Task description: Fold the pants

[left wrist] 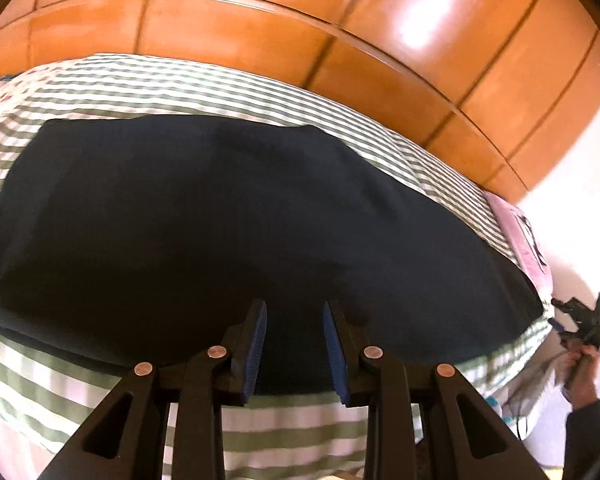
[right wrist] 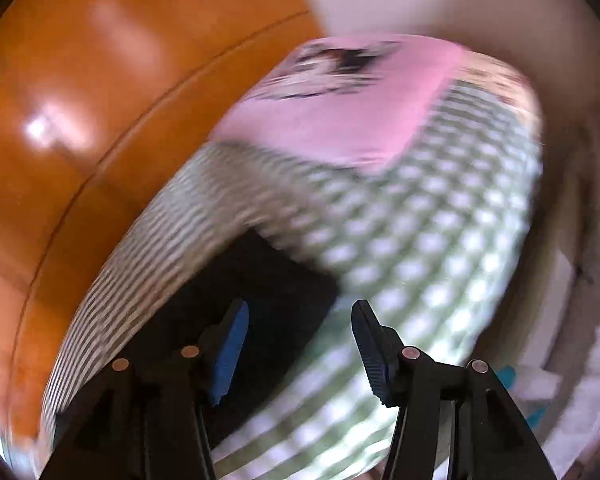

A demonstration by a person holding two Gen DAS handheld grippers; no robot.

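- Looking down the left wrist view: left tongs (left wrist: 294, 344) parted a little, nothing between the blue pads, hanging over the near edge of the dark pants (left wrist: 236, 216).
- Pants spread flat on the striped bed cover (left wrist: 148, 84), long axis running side to side across the view, far edge toward the wooden wardrobe (left wrist: 284, 32).
- Bare cover showing beyond the pants' far edge and on their near side; pink cloth (left wrist: 512, 224) off the pants' right end.
- Right tongs (left wrist: 580, 320) seen small past the pants' right end, off the cloth, held in a hand (left wrist: 580, 364); left tongs judged nearer the pants.
- Turning to the right wrist view, much blurred: right tongs (right wrist: 300, 344) standing wider apart, empty.
- Pants (right wrist: 268, 280) lying ahead and to the left of these tongs, corner just beyond the left pad; contact not judged.
- Checked cover (right wrist: 440, 240) open to the pants' right; pink cloth (right wrist: 340, 120) farther off.
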